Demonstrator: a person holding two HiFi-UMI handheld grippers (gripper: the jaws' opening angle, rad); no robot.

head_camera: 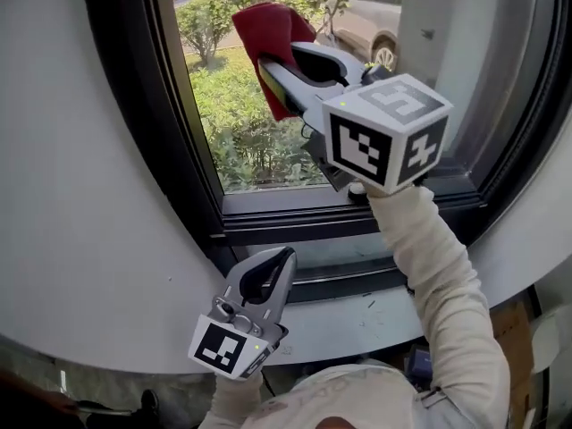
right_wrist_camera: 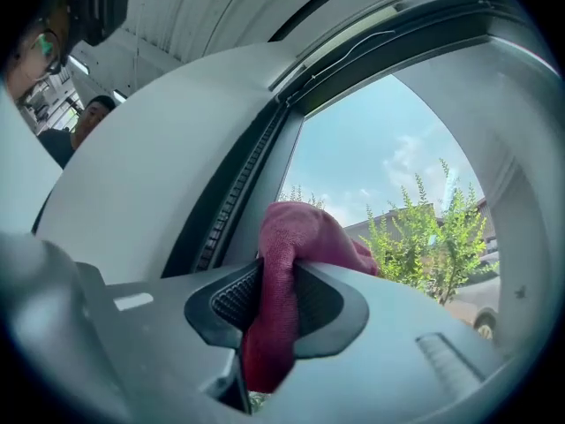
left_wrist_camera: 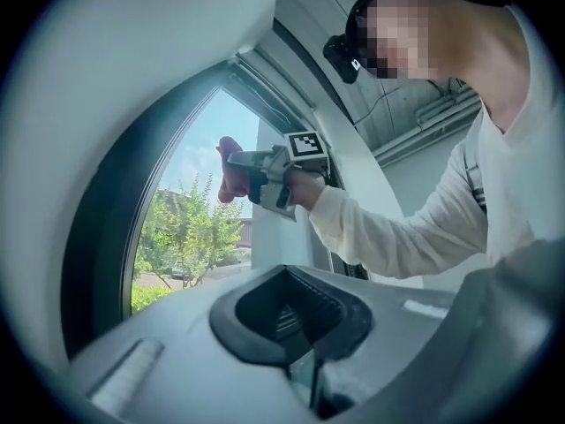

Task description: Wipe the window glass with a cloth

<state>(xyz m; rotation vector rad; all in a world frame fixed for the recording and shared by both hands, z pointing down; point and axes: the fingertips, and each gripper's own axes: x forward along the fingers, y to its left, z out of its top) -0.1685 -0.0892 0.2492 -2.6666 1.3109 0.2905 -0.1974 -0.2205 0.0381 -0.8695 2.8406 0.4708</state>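
A red cloth (head_camera: 268,38) is bunched against the window glass (head_camera: 259,141), near the upper middle of the pane. My right gripper (head_camera: 277,61) is shut on it, held up on an outstretched white sleeve. In the right gripper view the cloth (right_wrist_camera: 282,272) fills the space between the jaws and bulges toward the glass (right_wrist_camera: 388,175). My left gripper (head_camera: 273,266) hangs low by the sill, shut with nothing in it. The left gripper view shows its closed jaws, with the right gripper (left_wrist_camera: 237,173) and the cloth (left_wrist_camera: 228,170) up at the glass.
A dark window frame (head_camera: 152,123) curves round the pane, with a grey sill (head_camera: 357,315) under it. Bushes (head_camera: 241,114) and a parked car (head_camera: 375,25) lie outside. White wall (head_camera: 71,195) flanks the frame on the left.
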